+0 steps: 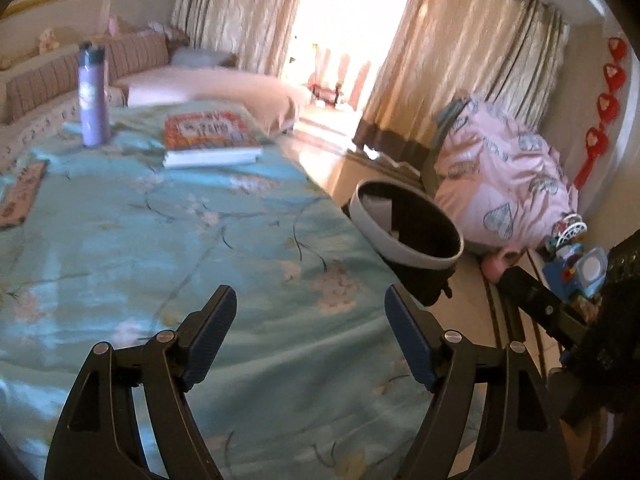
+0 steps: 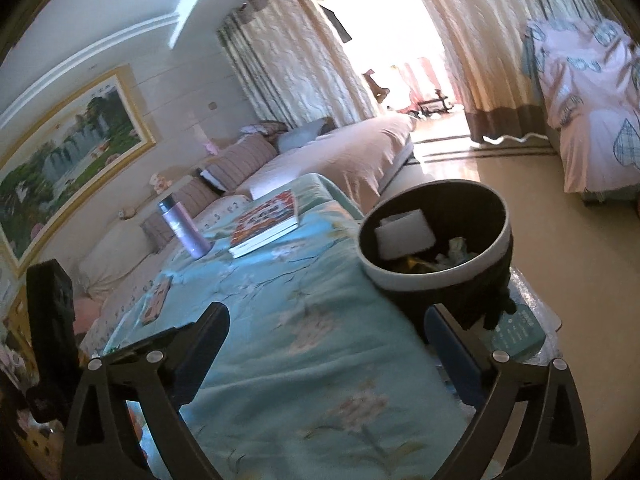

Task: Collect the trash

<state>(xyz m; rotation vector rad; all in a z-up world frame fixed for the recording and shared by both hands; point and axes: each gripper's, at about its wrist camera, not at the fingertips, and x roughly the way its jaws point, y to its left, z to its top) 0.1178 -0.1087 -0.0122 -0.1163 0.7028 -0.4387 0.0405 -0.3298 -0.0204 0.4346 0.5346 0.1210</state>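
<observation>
Left gripper point(image 1: 310, 320): nearest the left camera, two black fingers with blue pads spread wide apart, holding nothing, hovering above the cloth.
Right gripper point(image 2: 324, 328): fingers likewise wide apart and empty — one over the cloth, the other beside the bin's base.
Tablecloth point(image 1: 160, 240): pale blue with a flower print, covering the table; the open stretch in front of both grippers shows no loose trash.
Trash bin point(image 2: 434, 240): one round dark bin with a pale rim, standing just off the table's right edge.
Trash: already inside the bin — one white rectangular piece point(image 2: 404, 236) against the inner wall and some crumpled scraps point(image 2: 456, 250) at the bottom; their number cannot be told.
Bottle point(image 1: 93, 94): one purple bottle, upright at the far end of the table.
Books point(image 1: 210, 138): a low stack with an orange-red cover, near the bottle; it looks like two, though blur makes that uncertain.
Flat item point(image 1: 20, 194): one pinkish patterned object at the table's left edge, unclear what.
Step in hand: judging by the bare cloth and empty fingers, collecting seems largely done, or between pickups.
Next move: scan for any remaining scrap; if found, lower an open gripper around it, then carry it over the bin's rim.
</observation>
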